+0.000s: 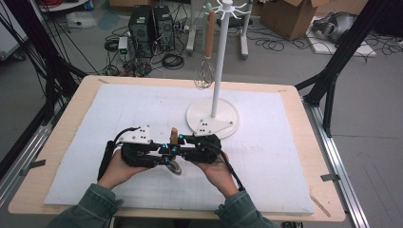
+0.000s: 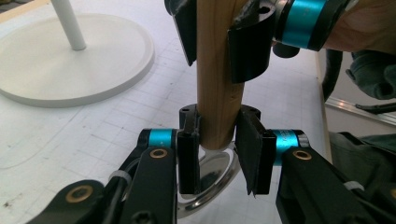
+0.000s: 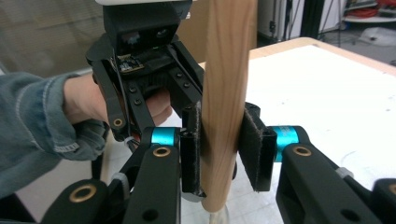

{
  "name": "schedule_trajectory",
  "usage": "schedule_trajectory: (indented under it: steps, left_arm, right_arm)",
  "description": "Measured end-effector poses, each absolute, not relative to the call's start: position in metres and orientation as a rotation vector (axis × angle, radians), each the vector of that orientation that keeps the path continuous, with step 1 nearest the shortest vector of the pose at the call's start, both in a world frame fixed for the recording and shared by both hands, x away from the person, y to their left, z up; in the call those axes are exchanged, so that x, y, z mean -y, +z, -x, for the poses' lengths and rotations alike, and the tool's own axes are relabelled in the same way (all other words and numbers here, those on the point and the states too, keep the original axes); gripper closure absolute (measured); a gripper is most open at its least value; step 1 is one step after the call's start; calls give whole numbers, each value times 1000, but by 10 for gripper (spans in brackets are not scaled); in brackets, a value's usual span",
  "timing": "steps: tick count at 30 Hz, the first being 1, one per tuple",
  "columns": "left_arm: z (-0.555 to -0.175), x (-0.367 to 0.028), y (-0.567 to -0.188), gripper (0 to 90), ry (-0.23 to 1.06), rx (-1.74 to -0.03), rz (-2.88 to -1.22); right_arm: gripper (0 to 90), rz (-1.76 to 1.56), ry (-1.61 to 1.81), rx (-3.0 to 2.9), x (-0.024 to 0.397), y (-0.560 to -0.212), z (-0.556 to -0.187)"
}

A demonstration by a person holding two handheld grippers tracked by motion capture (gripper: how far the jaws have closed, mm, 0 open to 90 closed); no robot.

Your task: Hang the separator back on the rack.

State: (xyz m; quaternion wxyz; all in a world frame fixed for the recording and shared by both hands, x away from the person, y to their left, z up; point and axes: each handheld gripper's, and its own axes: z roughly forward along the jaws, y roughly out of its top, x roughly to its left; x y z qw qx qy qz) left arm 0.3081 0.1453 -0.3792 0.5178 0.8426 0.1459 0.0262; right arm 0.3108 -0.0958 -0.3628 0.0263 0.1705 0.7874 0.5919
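The person is wearing a grey-green jacket whose sleeves [image 1: 97, 202] are ending in loose cuffs at the wrists. Each hand is carrying a black claw: the left claw [image 1: 161, 154] and the right claw [image 1: 177, 148] are showing bright blue collars behind flat black pads, brass-coloured rivets along the link arms and white cable ties near the joints. A pale three-cornered plate with small dark holes is riding on top of each, and a black cable is trailing back from each.
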Motion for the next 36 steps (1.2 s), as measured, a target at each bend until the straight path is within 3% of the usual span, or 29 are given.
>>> schedule_trajectory:
  steps: [3, 6, 16, 20, 36]
  left_arm:
    - [-308, -146, -379, 697, 32, -328, -2001]
    - [-310, -146, -380, 629, -7, -313, -1997]
    - [-309, -141, -378, 707, -4, -305, -1995]
    - [-309, -142, -375, 709, 32, -337, -1972]
    - [-307, -141, -373, 706, 63, -363, -1941]
  right_arm:
    - [724, -484, 1853, -2449, 98, -361, -311]
    - [725, -447, 1875, -2472, 101, -359, -313]
    - [718, -412, 1914, -2485, 101, -357, -314]
    - [657, -418, 1893, -2446, 100, -357, -311]
    - [722, -431, 1919, -2387, 100, -360, -312]
